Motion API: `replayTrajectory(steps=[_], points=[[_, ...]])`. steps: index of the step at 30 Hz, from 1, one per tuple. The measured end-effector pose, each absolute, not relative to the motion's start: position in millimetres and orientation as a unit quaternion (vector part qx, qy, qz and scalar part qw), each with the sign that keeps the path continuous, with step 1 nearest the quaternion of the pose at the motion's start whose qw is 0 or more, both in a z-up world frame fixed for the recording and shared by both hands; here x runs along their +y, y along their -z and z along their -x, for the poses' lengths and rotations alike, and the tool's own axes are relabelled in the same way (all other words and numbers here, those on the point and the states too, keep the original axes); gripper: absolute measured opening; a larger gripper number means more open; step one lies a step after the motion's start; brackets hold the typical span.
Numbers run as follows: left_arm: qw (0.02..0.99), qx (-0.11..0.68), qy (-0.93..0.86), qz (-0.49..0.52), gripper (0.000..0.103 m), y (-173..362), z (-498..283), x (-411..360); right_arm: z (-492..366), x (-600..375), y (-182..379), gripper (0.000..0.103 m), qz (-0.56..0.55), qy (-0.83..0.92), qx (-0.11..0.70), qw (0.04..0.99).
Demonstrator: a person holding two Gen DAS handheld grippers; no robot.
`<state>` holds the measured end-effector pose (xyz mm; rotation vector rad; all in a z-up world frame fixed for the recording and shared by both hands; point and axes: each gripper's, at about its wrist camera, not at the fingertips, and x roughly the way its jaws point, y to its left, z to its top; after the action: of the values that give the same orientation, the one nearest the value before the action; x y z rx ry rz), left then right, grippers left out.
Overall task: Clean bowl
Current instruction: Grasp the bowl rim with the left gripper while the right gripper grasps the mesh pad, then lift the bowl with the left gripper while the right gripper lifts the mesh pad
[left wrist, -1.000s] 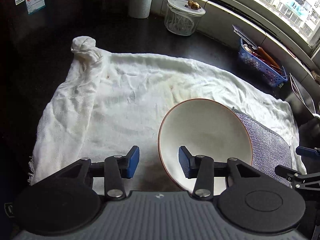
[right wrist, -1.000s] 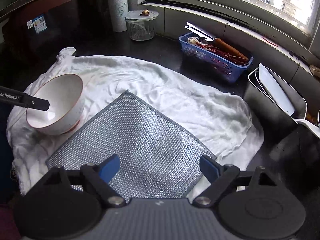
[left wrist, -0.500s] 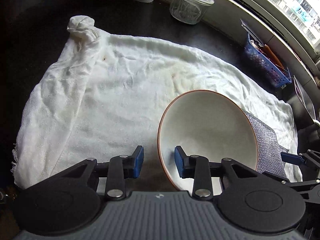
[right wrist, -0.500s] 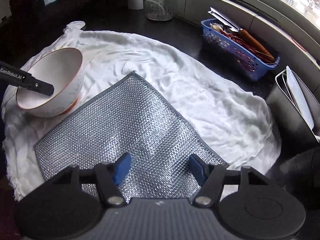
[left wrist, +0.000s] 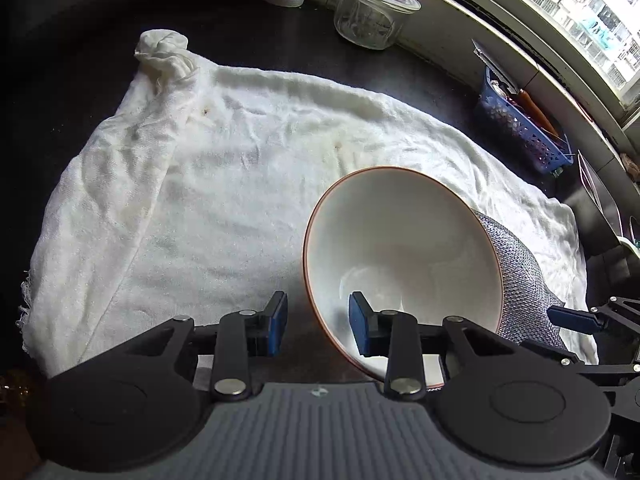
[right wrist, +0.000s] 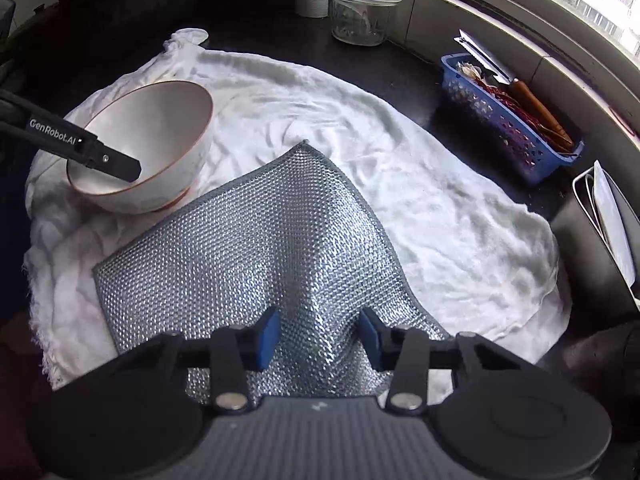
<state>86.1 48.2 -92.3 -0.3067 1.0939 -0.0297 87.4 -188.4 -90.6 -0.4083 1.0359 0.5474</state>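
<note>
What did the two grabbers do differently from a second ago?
The right gripper narrowed its fingers around the silver scrubbing cloth, bunching it into a raised ridge. The left gripper closed in on the bowl's near rim, tipping it further. The white towel, glass jar and blue basket stayed put.

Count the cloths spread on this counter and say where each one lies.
2. The white cloth covers the dark counter; the silver mesh cloth lies on it beside the bowl, bunched between the right gripper fingers.
</note>
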Motion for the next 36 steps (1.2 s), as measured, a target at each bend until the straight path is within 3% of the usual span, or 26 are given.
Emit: replayTrajectory(steps=[6,10,17,21,22,27,36], points=[[0.846,0.512,0.019,0.149,0.033,89,-83,48,-87,-181,92,0.048,0.213,-0.25,0.48,0.813],[0.846,0.511,0.021,0.152,0.033,90,-81,46,-85,-177,84,0.037,0.228,-0.272,0.464,0.812],[0.85,0.503,0.035,0.151,0.033,88,-80,44,-74,-165,83,0.038,0.25,-0.294,0.451,0.805],[0.853,0.498,0.038,0.154,0.023,89,-80,47,-74,-164,89,0.007,0.252,-0.295,0.457,0.8],[0.853,0.497,0.037,0.157,0.022,91,-80,49,-75,-163,90,0.004,0.253,-0.296,0.459,0.799],[0.855,0.492,0.037,0.157,0.012,94,-80,54,-83,-185,82,0.003,0.151,-0.297,0.472,0.816],[0.845,0.483,0.054,0.221,0.009,91,-88,62,-93,-213,38,0.003,0.022,-0.289,0.44,0.85]])
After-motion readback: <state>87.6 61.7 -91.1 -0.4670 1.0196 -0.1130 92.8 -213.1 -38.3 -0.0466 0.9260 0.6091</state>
